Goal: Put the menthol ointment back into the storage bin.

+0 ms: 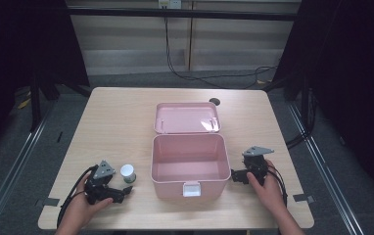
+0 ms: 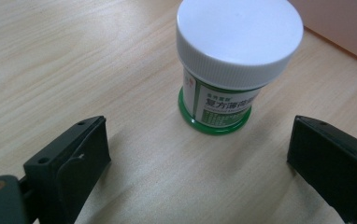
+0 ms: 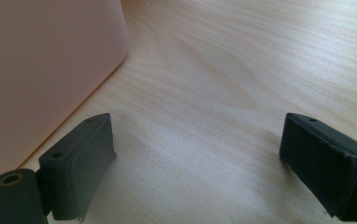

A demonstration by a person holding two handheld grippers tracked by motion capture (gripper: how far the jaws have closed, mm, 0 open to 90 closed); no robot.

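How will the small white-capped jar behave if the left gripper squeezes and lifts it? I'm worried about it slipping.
The jar looks like rigid plastic, so it probably won't give. Its ribbed white cap may offer better purchase than the glossy label. Standing upright on a round base, it seems steady, but once tipped it would likely roll.

A light wooden table with rounded corners (image 1: 121, 122) is seen standing on a grey floor (image 1: 351, 196), with a small dark round disc (image 1: 215, 102) set in its top near the far edge. Black cables (image 1: 209, 78) are trailed across the floor behind the table, below a pale panelled wall (image 1: 136, 34). Small strips of dark tape (image 1: 302, 198) are stuck by the table's near corners.
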